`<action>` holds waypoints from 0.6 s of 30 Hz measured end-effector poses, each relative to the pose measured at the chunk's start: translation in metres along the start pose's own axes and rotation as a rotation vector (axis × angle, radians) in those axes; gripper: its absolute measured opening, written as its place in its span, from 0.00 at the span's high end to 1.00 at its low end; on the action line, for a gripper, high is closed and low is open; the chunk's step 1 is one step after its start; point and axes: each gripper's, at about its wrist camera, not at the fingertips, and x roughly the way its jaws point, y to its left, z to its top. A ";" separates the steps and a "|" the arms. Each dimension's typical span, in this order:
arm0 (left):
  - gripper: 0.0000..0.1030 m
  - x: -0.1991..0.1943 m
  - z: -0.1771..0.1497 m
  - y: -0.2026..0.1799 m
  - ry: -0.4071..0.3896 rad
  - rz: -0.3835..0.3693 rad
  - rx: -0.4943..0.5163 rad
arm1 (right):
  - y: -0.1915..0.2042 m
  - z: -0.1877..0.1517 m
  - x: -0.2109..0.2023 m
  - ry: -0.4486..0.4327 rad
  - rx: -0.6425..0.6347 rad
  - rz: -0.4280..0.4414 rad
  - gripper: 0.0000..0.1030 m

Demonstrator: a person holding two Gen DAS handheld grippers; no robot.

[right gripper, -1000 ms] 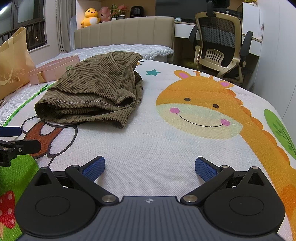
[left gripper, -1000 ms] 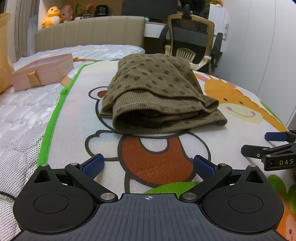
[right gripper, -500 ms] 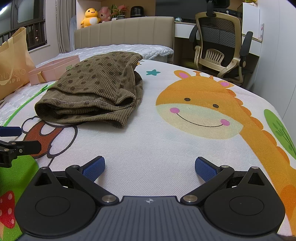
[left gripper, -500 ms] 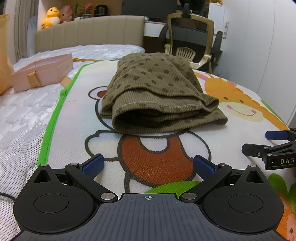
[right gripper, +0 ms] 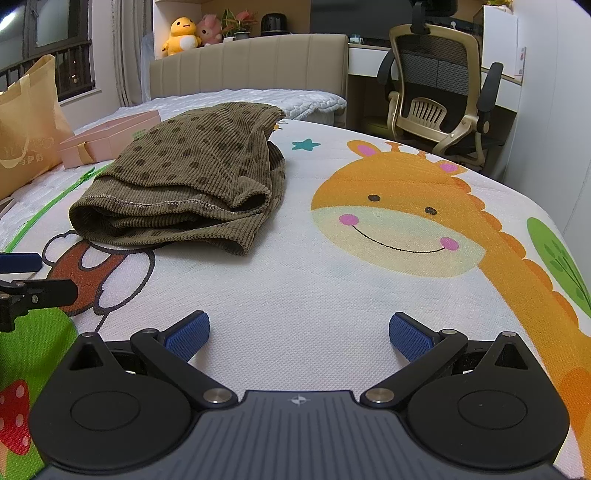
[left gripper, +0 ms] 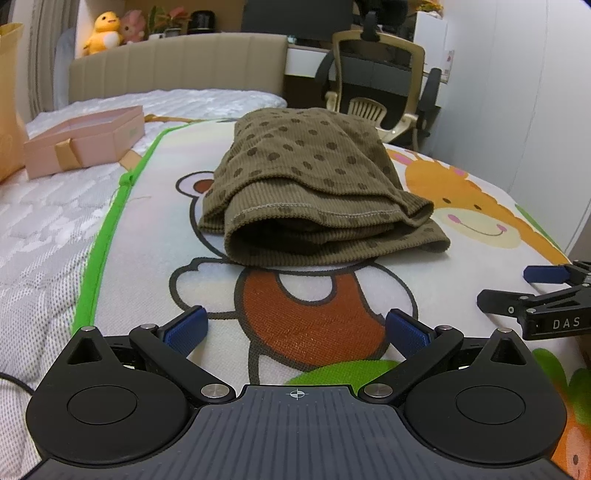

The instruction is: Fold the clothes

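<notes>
The left gripper (left gripper: 295,328) sits low over the cartoon play mat (left gripper: 317,325) with its blue pads spread wide and nothing between them, and the right gripper (right gripper: 299,332) does the same a little to its side, also wide and empty; across the last second neither has shifted by more than a hair, and the garment has not moved at all. That stillness, with both grippers drawn back and apart from the cloth, suggests the fold is finished or paused rather than under way. The olive dotted garment (left gripper: 314,192) lies ahead of the left gripper, well apart from it, bundled into a compact folded stack on the mat with its stitched hem facing the camera, though the layers look loose and slightly uneven at the near right corner. The mat is spread on a bed (left gripper: 44,221) with a quilted white mattress, a pink gift box (left gripper: 85,140) to the left, a padded headboard (right gripper: 251,62) behind, plush toys (right gripper: 181,35) on a shelf and an office chair (right gripper: 439,92) at a desk beyond
</notes>
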 end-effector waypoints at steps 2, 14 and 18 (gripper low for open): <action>0.00 -0.003 -0.002 -0.001 0.005 -0.004 0.013 | 0.000 0.000 -0.001 0.000 0.000 0.000 0.00; 0.00 0.000 0.001 0.004 0.030 -0.019 0.082 | 0.000 0.000 -0.002 -0.003 0.005 -0.001 0.00; 0.00 0.002 0.000 0.000 0.037 -0.007 0.106 | 0.002 0.001 0.000 -0.002 0.002 -0.003 0.00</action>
